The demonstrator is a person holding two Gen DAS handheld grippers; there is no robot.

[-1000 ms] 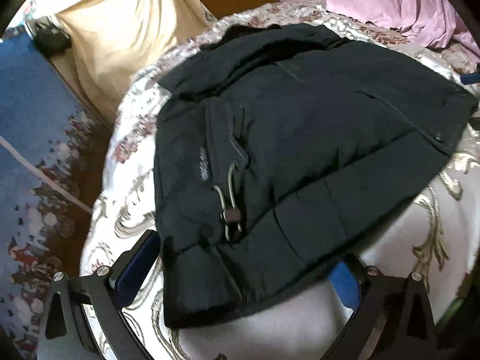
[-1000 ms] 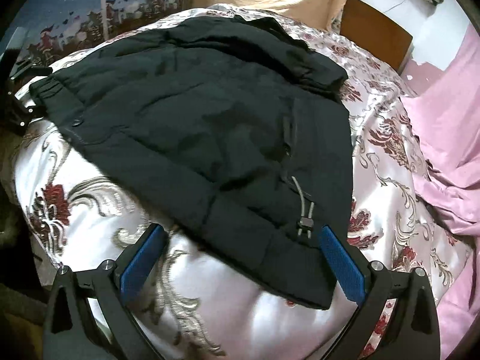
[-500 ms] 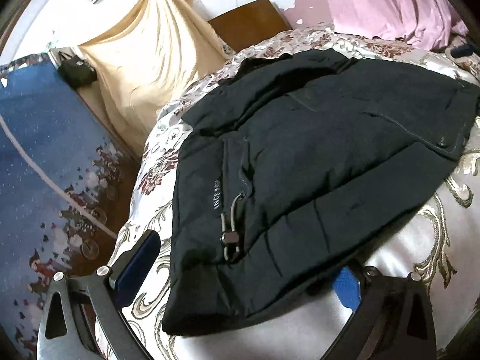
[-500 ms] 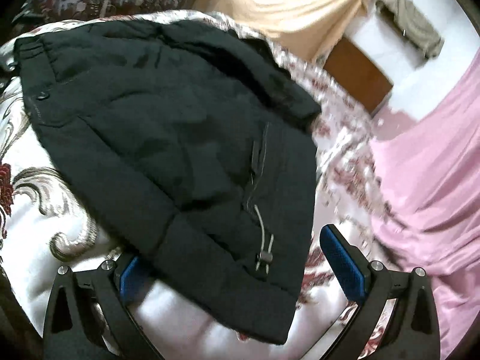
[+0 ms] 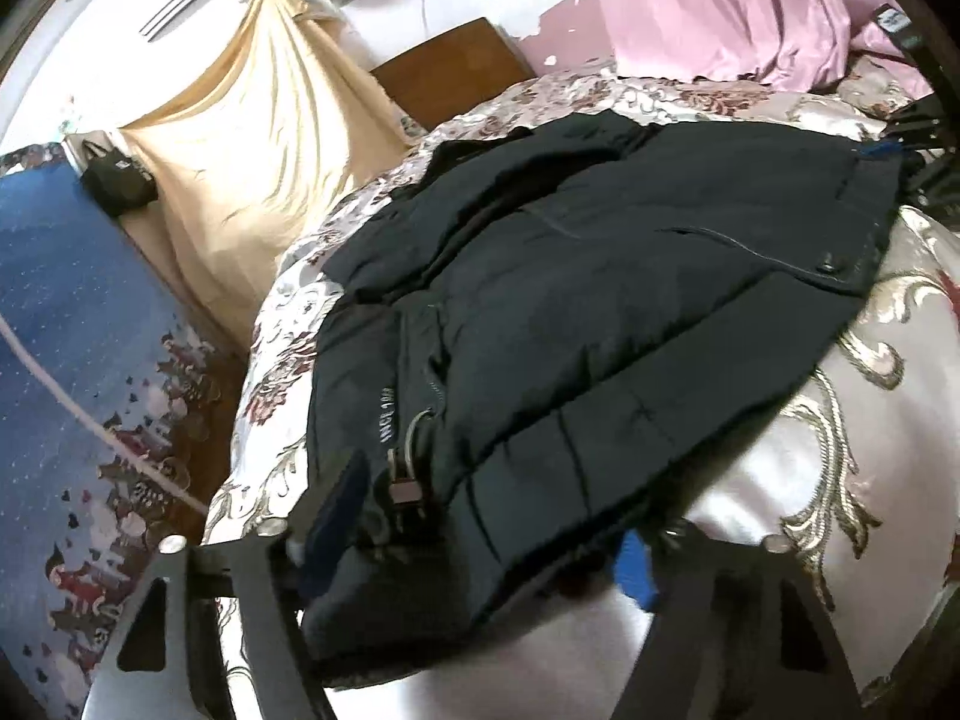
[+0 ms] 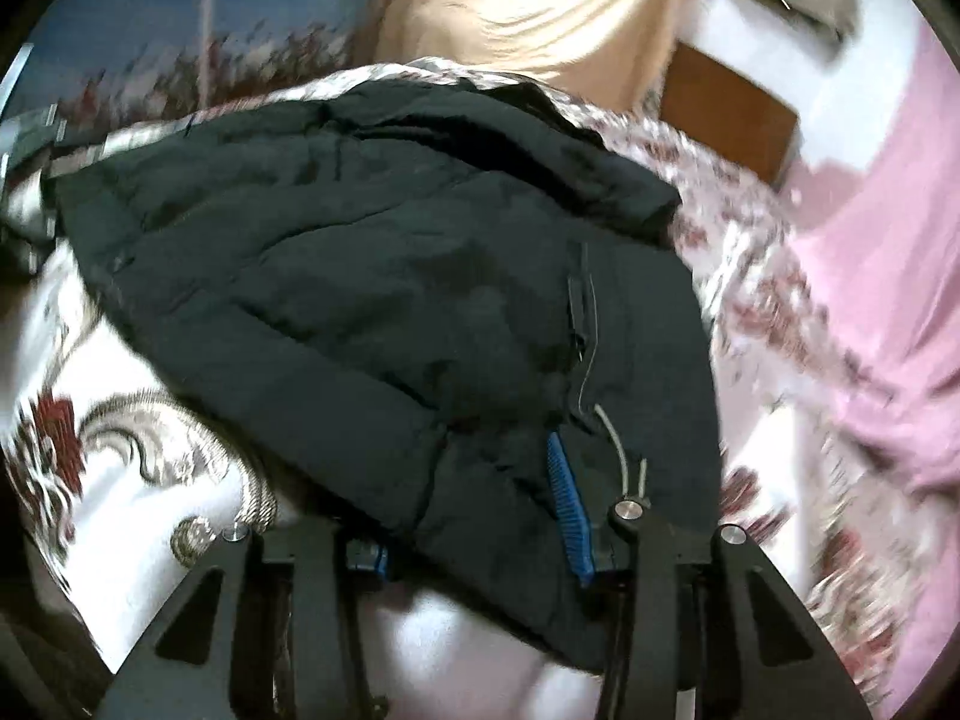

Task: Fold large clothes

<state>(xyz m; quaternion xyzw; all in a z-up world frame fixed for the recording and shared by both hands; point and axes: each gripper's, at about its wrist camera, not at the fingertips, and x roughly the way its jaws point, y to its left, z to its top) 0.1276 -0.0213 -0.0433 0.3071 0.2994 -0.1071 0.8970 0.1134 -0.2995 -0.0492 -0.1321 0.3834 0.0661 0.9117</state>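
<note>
A large dark padded jacket (image 5: 600, 324) lies spread on a bed with a floral satin cover (image 5: 852, 468); it also shows in the right wrist view (image 6: 372, 276). My left gripper (image 5: 480, 540) has its jaws around the near hem corner by the drawcord toggle (image 5: 405, 489), closing on the fabric. My right gripper (image 6: 474, 516) is shut on the opposite hem corner beside another drawcord (image 6: 624, 456); its blue pads (image 6: 567, 510) press into the fabric.
A pink sheet (image 5: 720, 6) lies at the far side of the bed. A cream cloth (image 5: 252, 138) hangs over furniture beyond the bed. A blue patterned surface (image 5: 72, 360) is at the left. A wooden headboard (image 5: 444, 69) stands behind.
Both grippers moved forward onto the jacket's hem corners. Their jaws went from wide open to narrowed on the fabric.
</note>
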